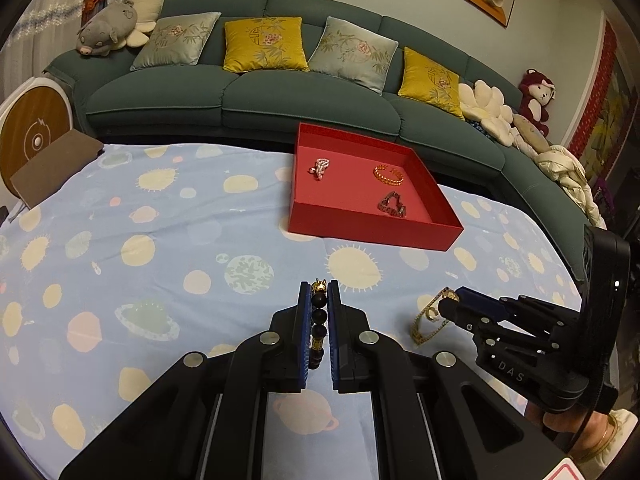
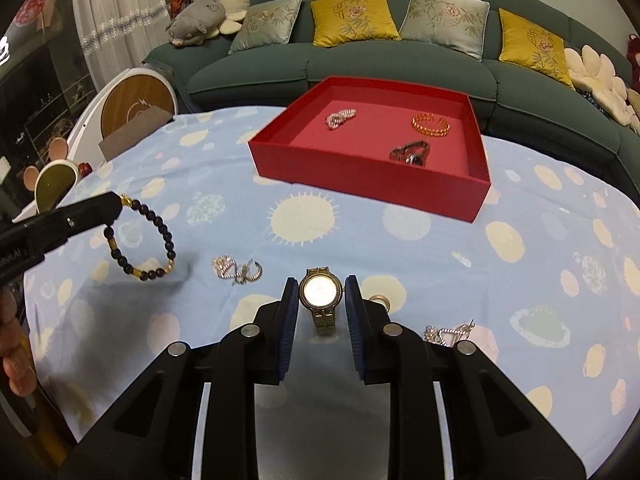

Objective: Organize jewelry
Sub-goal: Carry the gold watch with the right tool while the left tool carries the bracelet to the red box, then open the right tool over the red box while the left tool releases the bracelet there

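Observation:
My left gripper (image 1: 319, 292) is shut on a dark bead bracelet (image 1: 319, 326) with gold beads; in the right wrist view the bracelet (image 2: 154, 224) hangs from it above the cloth. My right gripper (image 2: 321, 286) is shut on a gold watch (image 2: 321, 291) by its round face; in the left wrist view the watch (image 1: 430, 318) hangs from it. The red tray (image 1: 362, 234) lies ahead, also in the right wrist view (image 2: 360, 188). It holds a pink bead piece (image 1: 319, 168), an orange bangle (image 1: 388, 175) and a dark piece (image 1: 392, 205).
On the blue planet-print cloth (image 2: 240, 184) lie a silver jewelled piece (image 2: 237, 270), a gold ring (image 2: 380, 301) and a silver chain (image 2: 448, 334). A green sofa (image 1: 240, 92) with cushions stands behind the table. A brown box (image 1: 56, 166) sits at the far left edge.

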Tool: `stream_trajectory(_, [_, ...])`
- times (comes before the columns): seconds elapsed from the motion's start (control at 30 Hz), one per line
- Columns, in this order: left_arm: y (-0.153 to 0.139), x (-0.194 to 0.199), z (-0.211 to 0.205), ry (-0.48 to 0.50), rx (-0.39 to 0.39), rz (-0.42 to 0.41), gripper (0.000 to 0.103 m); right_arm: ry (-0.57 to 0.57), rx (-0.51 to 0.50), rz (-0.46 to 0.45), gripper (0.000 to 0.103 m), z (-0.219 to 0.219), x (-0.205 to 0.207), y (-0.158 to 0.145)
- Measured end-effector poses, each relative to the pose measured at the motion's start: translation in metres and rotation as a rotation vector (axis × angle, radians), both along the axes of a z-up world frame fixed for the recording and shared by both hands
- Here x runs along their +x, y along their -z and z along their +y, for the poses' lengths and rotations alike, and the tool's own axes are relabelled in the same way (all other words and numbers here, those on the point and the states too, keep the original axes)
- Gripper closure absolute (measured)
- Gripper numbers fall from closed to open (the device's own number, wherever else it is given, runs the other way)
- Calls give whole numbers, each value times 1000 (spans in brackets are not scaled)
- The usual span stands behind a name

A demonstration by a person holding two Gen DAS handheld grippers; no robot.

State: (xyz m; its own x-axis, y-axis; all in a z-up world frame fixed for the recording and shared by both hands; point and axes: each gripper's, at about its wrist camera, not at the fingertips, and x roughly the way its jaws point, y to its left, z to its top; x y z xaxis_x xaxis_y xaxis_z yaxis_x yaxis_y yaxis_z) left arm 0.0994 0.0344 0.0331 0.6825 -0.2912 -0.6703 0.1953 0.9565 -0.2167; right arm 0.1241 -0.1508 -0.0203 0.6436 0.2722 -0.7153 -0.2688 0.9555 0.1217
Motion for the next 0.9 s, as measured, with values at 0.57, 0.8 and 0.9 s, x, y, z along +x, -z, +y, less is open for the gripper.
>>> stream_trajectory(0.57, [-76,133,-64,96,1,-147,98,142,79,-152,80,-66,111,-105])
stream_trajectory(0.8, [-34,202,-84,84,24,-60,97,196,70,-122,80,-76,171,-76])
stream_trajectory(0.9, [-15,222,-84,60,22,-28,97,200,61,-98,80,-76,191,-58])
